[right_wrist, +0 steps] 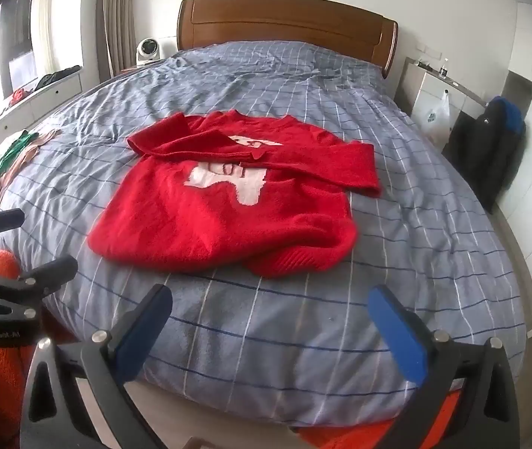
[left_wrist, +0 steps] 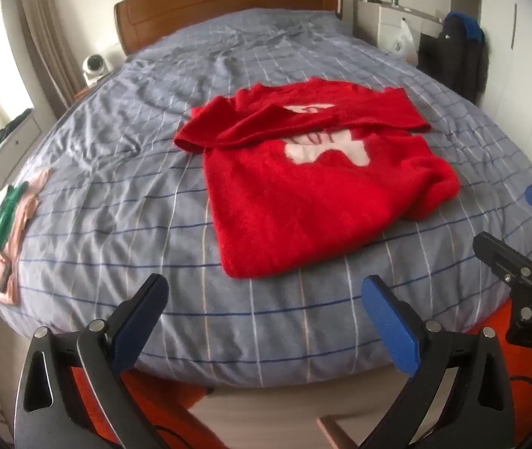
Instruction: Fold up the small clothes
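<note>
A red sweater (left_wrist: pixel 303 194) with a white pattern lies on the grey checked bed cover (left_wrist: pixel 116 149), both sleeves folded across its chest. It also shows in the right wrist view (right_wrist: pixel 213 220). My left gripper (left_wrist: pixel 266 295) is open and empty, hovering over the bed's foot edge, short of the sweater's hem. My right gripper (right_wrist: pixel 269 307) is open and empty, also near the foot edge, a little back from the hem. The right gripper shows at the right edge of the left wrist view (left_wrist: pixel 509 232). The left gripper shows at the left edge of the right wrist view (right_wrist: pixel 30 239).
A pile of folded clothes in pink and green (left_wrist: pixel 7 224) lies at the bed's left edge, also in the right wrist view (right_wrist: pixel 3 164). A wooden headboard (right_wrist: pixel 284 18) stands at the far end. A dark bag (right_wrist: pixel 490 149) and a white cabinet (right_wrist: pixel 426 86) stand right of the bed.
</note>
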A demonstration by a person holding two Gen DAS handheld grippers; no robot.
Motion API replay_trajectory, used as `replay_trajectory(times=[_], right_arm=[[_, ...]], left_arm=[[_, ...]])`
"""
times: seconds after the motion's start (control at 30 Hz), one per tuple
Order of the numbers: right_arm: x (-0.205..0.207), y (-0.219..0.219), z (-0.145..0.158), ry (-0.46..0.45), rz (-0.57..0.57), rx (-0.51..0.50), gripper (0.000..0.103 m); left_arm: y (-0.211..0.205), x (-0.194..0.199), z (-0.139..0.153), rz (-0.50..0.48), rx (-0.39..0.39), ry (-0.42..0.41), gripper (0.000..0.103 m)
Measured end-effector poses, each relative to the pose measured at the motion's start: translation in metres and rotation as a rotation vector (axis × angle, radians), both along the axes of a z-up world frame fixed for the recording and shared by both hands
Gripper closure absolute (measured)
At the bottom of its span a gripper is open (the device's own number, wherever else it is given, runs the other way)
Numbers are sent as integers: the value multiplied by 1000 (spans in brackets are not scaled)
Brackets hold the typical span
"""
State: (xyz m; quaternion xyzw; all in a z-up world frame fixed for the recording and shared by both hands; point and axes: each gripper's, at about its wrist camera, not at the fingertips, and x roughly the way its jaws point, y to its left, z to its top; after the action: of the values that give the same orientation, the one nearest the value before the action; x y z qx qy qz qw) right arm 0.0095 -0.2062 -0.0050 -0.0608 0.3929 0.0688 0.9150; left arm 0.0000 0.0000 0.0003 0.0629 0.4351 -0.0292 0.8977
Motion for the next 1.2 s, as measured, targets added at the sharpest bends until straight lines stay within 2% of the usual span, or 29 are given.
replay_trajectory(times=[0.23,0.8,1.0,1.2], right_arm=[[1,-1,0,-9,-15,3,0],[9,-13,0,-12,-77,-2,0],[8,-15,-2,-14,-91,-32,0],[9,-20,-8,3,-110,-42,0]], left_arm=[[1,2,5,9,-6,-9,0],[12,0,-5,28,-28,-2,0],[19,8,-15,61,-56,63,0],[24,7,-14,74,-52,48,0]])
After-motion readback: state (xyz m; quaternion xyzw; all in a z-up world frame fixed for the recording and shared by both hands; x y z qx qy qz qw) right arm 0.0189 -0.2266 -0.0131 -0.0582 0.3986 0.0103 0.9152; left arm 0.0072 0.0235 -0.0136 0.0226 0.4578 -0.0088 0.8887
